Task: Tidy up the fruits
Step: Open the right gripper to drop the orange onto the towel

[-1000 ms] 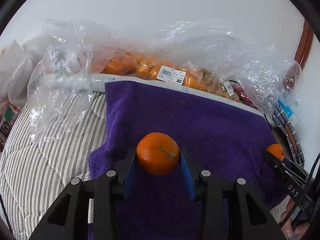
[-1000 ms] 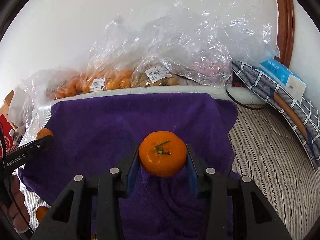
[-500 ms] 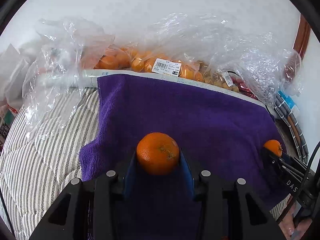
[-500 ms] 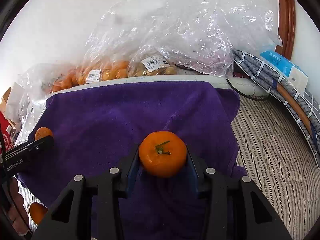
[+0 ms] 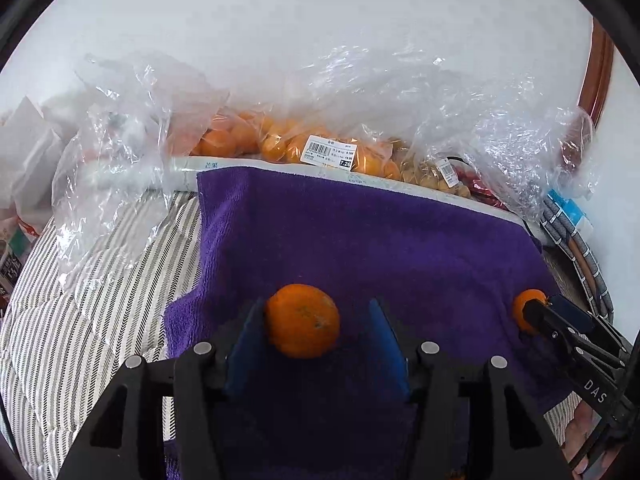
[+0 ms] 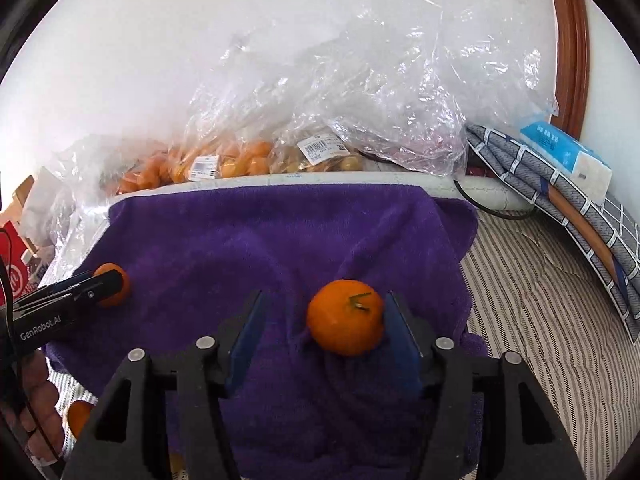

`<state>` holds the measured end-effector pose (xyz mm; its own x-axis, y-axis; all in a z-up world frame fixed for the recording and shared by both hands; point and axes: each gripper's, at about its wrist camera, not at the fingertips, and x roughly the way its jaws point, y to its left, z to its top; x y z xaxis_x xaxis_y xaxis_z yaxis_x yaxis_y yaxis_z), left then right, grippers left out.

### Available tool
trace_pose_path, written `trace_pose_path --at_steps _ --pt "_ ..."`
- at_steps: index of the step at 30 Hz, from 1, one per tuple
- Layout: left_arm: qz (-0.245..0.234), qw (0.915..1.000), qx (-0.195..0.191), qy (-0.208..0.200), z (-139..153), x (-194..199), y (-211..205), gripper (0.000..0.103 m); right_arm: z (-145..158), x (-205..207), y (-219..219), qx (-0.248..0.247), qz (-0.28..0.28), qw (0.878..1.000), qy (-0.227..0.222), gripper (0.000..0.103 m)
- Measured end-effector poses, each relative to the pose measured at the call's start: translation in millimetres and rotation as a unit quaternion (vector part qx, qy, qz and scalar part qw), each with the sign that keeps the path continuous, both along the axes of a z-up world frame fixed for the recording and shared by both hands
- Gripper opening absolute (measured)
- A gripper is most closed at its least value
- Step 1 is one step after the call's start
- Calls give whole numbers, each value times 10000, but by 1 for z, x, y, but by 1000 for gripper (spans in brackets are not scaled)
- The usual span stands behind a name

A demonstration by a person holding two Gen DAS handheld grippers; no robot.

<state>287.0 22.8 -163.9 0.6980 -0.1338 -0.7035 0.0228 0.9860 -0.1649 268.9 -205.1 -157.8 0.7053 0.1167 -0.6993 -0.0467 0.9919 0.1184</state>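
Observation:
A purple towel [image 5: 360, 240] lies spread over a striped quilt; it also shows in the right wrist view [image 6: 280, 240]. My left gripper [image 5: 316, 320] is open; a tangerine [image 5: 303, 320] rests on the towel between its blue pads, against the left one. My right gripper [image 6: 324, 320] is open; a tangerine with a green stem [image 6: 346, 322] rests on the towel against its right pad. Each view shows the other gripper's tangerine at the side: at the right edge [image 5: 526, 308] and at the left edge [image 6: 114, 284].
Clear plastic bags of tangerines [image 5: 288, 144] and small brown fruits [image 6: 320, 160] lie along the towel's far edge by the white wall. A folded checked cloth and a blue tissue pack [image 6: 568, 160] are at the right. Another tangerine [image 6: 80, 416] lies low at the left.
Both grippers have opened and let go of their tangerines, which now rest on the purple towel. Both grippers have also come lower, closer to the towel.

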Motion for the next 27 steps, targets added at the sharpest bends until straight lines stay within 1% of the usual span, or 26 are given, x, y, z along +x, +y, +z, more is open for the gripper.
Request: trace_pose_path --at_steps 2,4,6,8,12,15,19,21,25,27 --pt "33 10000 -19 -47 1 -2 1 54 3 -3 3 -61 -3 9999 -84 67" --pt "132 9998 -48 -102 3 -3 4 54 7 -6 6 -95 -12 9999 -139 69" --pt "202 9997 -71 -155 6 -6 7 54 11 -8 6 -97 -27 9997 -239 70" --pt "227 9995 -79 -222 10 -7 10 54 15 -11 5 -205 -76 9992 -320 70" --pt "278 9993 -169 -210 12 -8 13 54 26 -20 -4 -371 -432 9976 -397 70" --pt "258 9993 -36 -264 16 -11 9 54 37 -32 -17 -131 -640 9970 -403 70" --pt "170 9987 214 -419 29 -18 0 54 51 -52 -34 114 -907 9950 -406 70" --pt "55 9989 107 -459 38 -23 -2 54 57 -62 -40 147 -989 9944 -331 70" --pt "-177 9991 -246 -308 49 -44 -2 54 69 -81 -46 233 -994 9945 -211 70" --pt "-288 9990 -240 -259 50 -58 -1 54 74 -92 -45 277 -937 9950 -224 70"
